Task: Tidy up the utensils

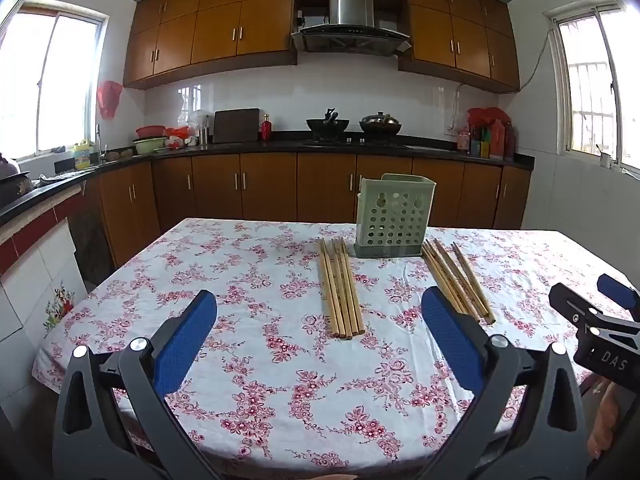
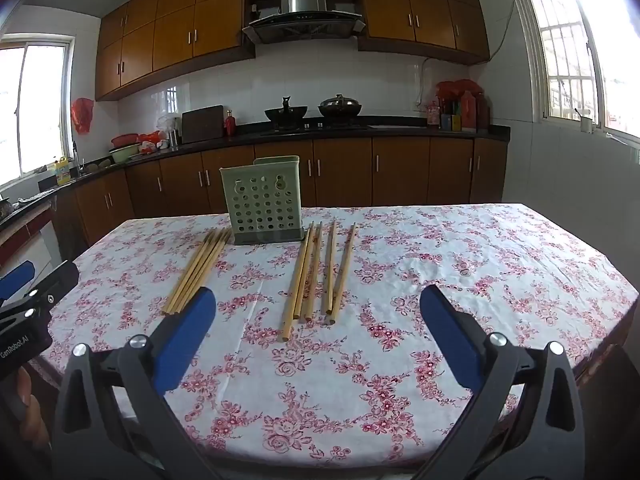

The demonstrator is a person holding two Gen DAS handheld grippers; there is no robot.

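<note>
Readable lettering: two marks, both on gripper bodies.
In the left wrist view, the right gripper at the right edge shows the white letters "DAS" on its dark body, cut off by the frame. In the right wrist view, the left gripper at the left edge carries "GenRobot.AI" in white. Labels on the far bottles are too small to read.
</note>
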